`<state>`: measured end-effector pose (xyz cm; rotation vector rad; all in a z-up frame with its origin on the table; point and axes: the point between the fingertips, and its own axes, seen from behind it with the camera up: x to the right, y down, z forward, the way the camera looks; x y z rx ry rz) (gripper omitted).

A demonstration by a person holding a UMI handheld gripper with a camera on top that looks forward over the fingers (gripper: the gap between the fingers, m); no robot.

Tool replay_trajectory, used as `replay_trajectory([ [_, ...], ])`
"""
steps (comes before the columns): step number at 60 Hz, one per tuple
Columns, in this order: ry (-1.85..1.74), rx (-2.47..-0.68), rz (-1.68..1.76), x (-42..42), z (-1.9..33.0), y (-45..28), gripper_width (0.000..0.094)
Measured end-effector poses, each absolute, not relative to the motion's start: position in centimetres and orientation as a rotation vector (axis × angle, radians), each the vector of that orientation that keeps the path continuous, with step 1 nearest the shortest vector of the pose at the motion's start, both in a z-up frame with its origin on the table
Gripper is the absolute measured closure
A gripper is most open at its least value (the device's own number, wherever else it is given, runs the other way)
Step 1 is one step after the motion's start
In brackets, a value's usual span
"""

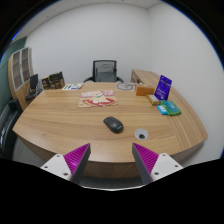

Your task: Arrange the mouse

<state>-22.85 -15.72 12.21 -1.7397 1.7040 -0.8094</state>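
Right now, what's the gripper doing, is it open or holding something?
Gripper: open, holding nothing; the mouse lies on the table beyond the fingers.

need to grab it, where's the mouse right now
The mouse lies on the wooden table, ahead of the open gripper, just left of a round cable grommet.
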Motion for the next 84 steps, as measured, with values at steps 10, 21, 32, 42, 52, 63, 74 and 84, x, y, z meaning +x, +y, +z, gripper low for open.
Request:
replay_trajectory([
  [10,1.696,-1.730,-0.846,-19.2,9.9,-15.8,0.0070],
  [21,1.704,-1.709,-0.882,-15.3,7.7,-16.5,0.0070],
  [32,1.719,-1.716,-0.877,-12.3,5.2,-16.9,0.0070],
  [42,1.723,-1.741,-0.894,-9.7,3.0,-17.4,0.0069],
  [52,1.737,-1.765,-0.897,-7.4,0.9,-18.1,0.0070],
  [63,1.747,-1.776,-0.893,-5.1,-0.2,-18.6,0.0069],
  [74,1.757,-1.755,-0.870,-2.9,-0.6,-18.7,0.0070],
  [84,1.750,-1.756,-0.882,-0.9,-0.6,-19.0,0.0071],
])
